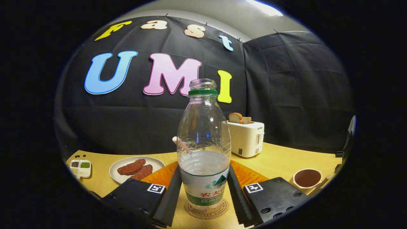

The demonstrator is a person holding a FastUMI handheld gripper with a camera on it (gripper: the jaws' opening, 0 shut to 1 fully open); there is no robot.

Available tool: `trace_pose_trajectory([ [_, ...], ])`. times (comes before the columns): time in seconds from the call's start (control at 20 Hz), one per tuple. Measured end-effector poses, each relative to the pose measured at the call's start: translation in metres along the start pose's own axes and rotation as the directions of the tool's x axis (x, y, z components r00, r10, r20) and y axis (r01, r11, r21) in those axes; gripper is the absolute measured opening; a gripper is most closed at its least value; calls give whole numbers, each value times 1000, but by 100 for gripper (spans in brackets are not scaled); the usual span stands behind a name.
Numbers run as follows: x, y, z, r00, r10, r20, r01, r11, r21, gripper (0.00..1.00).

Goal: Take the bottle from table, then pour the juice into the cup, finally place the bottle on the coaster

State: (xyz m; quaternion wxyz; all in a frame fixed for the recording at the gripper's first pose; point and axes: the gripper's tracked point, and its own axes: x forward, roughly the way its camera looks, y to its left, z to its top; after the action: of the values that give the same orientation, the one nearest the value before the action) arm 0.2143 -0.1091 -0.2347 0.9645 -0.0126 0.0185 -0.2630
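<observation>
While the bottle point(203, 149) stands upright on the round coaster point(206, 210), the jaws of the gripper point(203, 190) flank its labelled lower body, one finger on each side. Both fingers point(170, 197) lie right against the label, yet whether they press on it or have just let go cannot be told from this view. The bottle is clear plastic, uncapped, with a green ring below its open mouth, and liquid fills roughly its lower third. The coaster lies flat on the pale wooden bench point(279, 162), its printed rim showing in front of the bottle's base. An orange mat point(251, 175) spreads behind the bottle, partly hidden by the fingers. Beyond the right finger, near the bench edge, sits the cup point(307, 179), holding dark liquid, well apart from the bottle. Beyond the left finger rests a white plate point(120, 173) carrying two reddish-brown slices, and further left a small divided dish point(80, 168) holds dark and green contents. A white toaster point(246, 138) with two slices of bread point(239, 118) in its slots stands behind the bottle, to its right, near the black cloth wall point(286, 95).
</observation>
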Motion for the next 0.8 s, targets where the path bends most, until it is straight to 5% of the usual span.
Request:
trace_pose_trajectory([
  [0.8,5,-5,-20,1000,-25,-6,25,1000,-4,79],
])
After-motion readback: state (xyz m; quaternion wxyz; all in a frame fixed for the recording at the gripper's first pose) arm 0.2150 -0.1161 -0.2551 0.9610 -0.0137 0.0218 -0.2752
